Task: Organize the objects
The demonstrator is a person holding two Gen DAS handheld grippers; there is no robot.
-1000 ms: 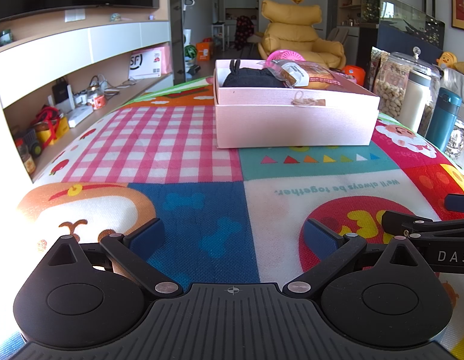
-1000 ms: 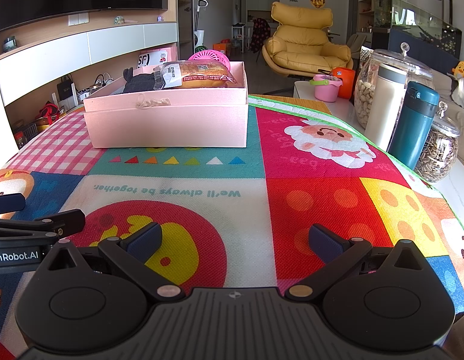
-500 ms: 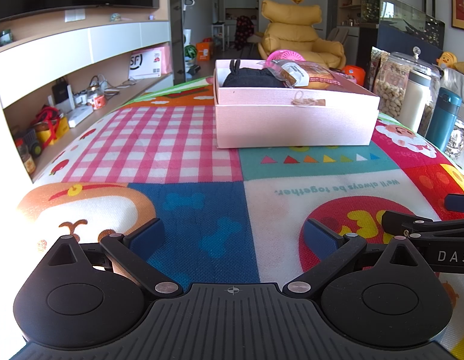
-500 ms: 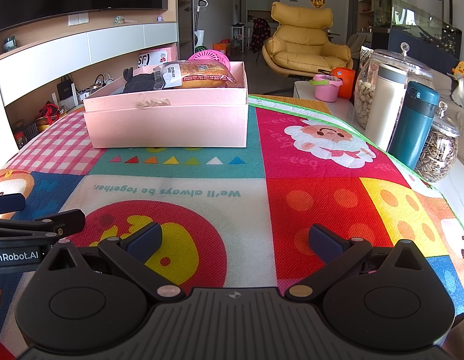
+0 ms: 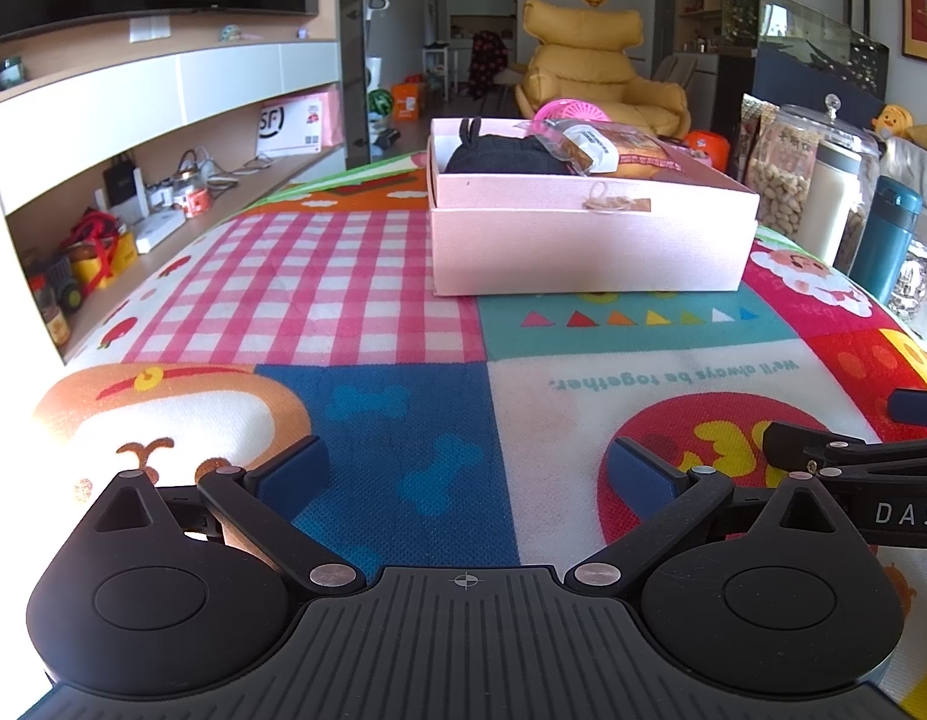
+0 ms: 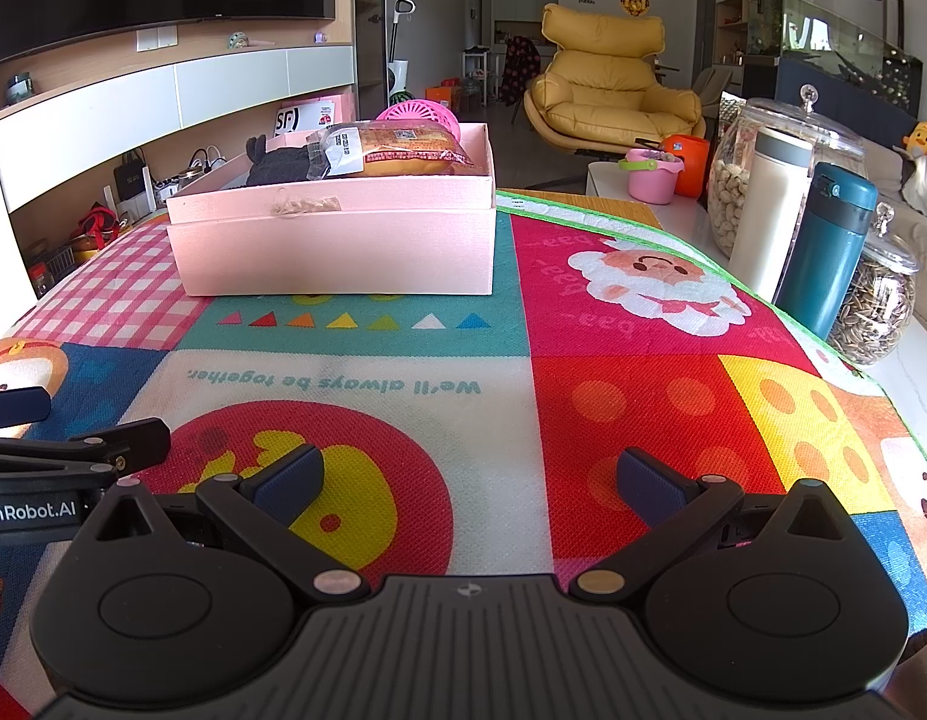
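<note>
A pink open box [image 5: 589, 240] stands on the colourful mat at the far middle; it also shows in the right wrist view [image 6: 337, 240]. Inside lie a black cloth item [image 5: 499, 156], a packaged bread [image 6: 403, 150] and a pink round basket [image 6: 418, 114] at the back. My left gripper [image 5: 463, 471] is open and empty, low over the mat's near side. My right gripper [image 6: 469, 477] is open and empty, beside the left one, which shows at the left edge of its view.
The patterned mat [image 6: 583, 372] covers the table. At its right edge stand a white flask [image 6: 766, 210], a teal flask [image 6: 826, 246], a jar of nuts [image 6: 727, 192] and a jar of seeds [image 6: 877, 306]. Shelves are at the left, a yellow armchair [image 6: 607, 84] behind.
</note>
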